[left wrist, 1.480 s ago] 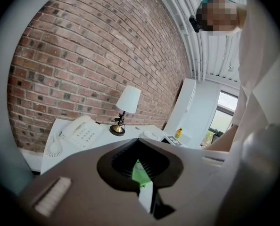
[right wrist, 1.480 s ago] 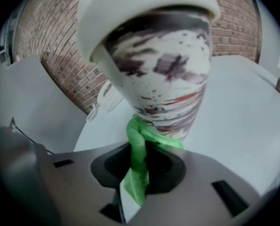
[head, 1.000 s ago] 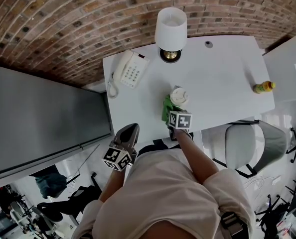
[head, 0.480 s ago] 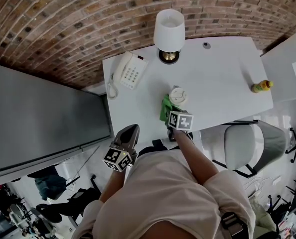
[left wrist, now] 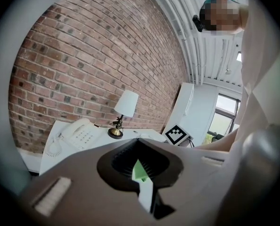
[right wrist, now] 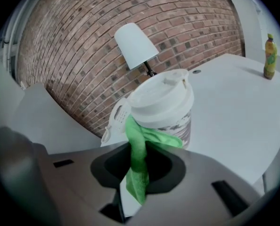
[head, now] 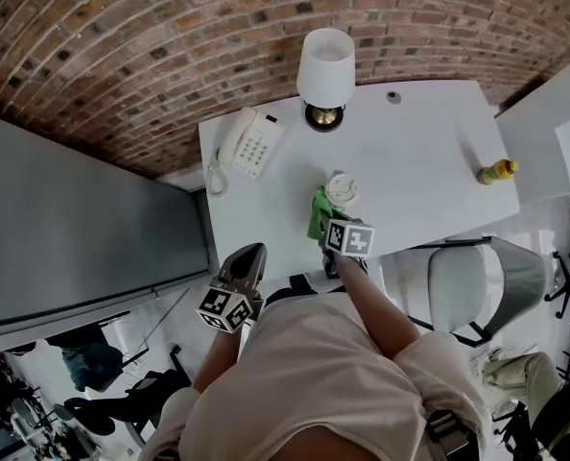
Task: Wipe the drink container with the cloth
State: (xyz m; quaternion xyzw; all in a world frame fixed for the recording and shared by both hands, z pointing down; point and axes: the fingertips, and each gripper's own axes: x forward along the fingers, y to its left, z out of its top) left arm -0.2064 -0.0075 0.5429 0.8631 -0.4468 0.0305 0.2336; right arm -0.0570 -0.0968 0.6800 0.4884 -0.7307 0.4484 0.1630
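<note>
A white lidded drink cup (head: 343, 188) (right wrist: 166, 105) stands near the front edge of the white desk (head: 429, 152). A green cloth (head: 319, 215) (right wrist: 139, 159) hangs against the cup's left side. My right gripper (head: 333, 227) (right wrist: 133, 192) is shut on that cloth, just in front of the cup. My left gripper (head: 248, 258) (left wrist: 144, 194) hovers off the desk's near-left corner, its jaws together with nothing between them. Through their slit I see a sliver of the green cloth (left wrist: 139, 171).
A white lamp (head: 325, 65) and a white telephone (head: 247, 142) stand at the back of the desk by the brick wall. A yellow-green bottle (head: 496, 171) (right wrist: 270, 56) is at the far right edge. A grey chair (head: 477, 281) sits right of me.
The head camera has shifted slightly, so the desk sits a little lower in view. Both grippers stay about where they were, and the right one still holds the cloth at the cup.
</note>
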